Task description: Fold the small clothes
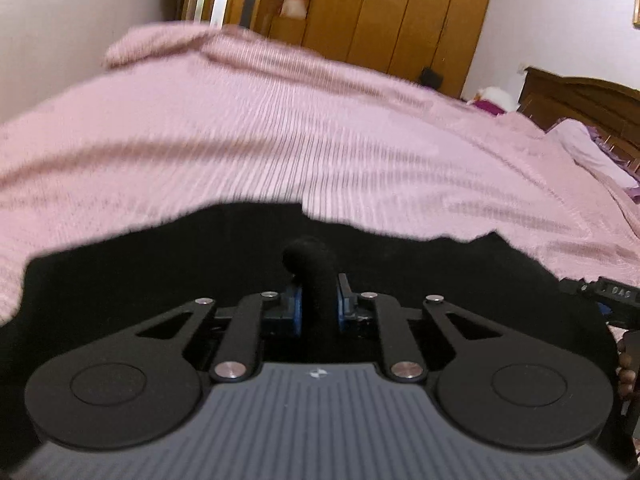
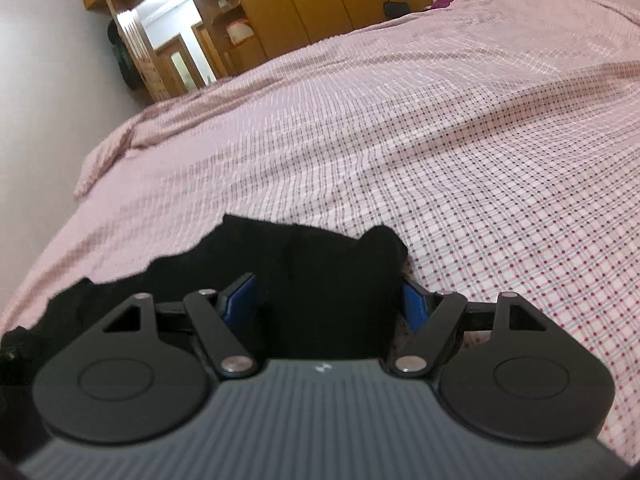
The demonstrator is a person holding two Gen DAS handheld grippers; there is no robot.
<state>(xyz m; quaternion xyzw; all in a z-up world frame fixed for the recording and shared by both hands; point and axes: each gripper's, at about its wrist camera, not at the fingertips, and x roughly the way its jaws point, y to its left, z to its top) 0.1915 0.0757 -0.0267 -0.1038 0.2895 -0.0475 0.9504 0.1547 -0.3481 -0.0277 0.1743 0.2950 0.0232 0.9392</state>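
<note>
Black garment (image 1: pixel 400 272) lies spread on the pink checked bedspread (image 1: pixel 320 140) at the near edge of the bed, directly under and just ahead of both tools, with its ragged far edge running roughly left to right across both wrist views. That left-to-right run looks like its long axis, so any fold would carry cloth away from the near edge toward the far side of the bed, or one end across to the other. The left tool (image 1: pixel 318 300) has its jaws nearly together, clamped on a raised tuck of the black cloth that stands up between the blue pads (image 1: pixel 294 308) as a rounded hump. The right tool (image 2: pixel 320 304) has its jaws well apart; a thick fold of the same garment (image 2: pixel 328 280) sits between them, with a peak of cloth rising at the right, but whether the blue pads (image 2: pixel 414 304) actually press on it I cannot tell, since the cloth is uniformly dark and hides the contact. In the left wrist view the right tool's body (image 1: pixel 608 296) shows at the right margin, close alongside, so the two tools sit near each other along the garment's length. A wooden wardrobe (image 1: pixel 400 8) stands beyond the far side of the bed, and a pillow (image 1: pixel 588 148) lies far right. My judgement is that the left tool is the one with a secure hold.
</note>
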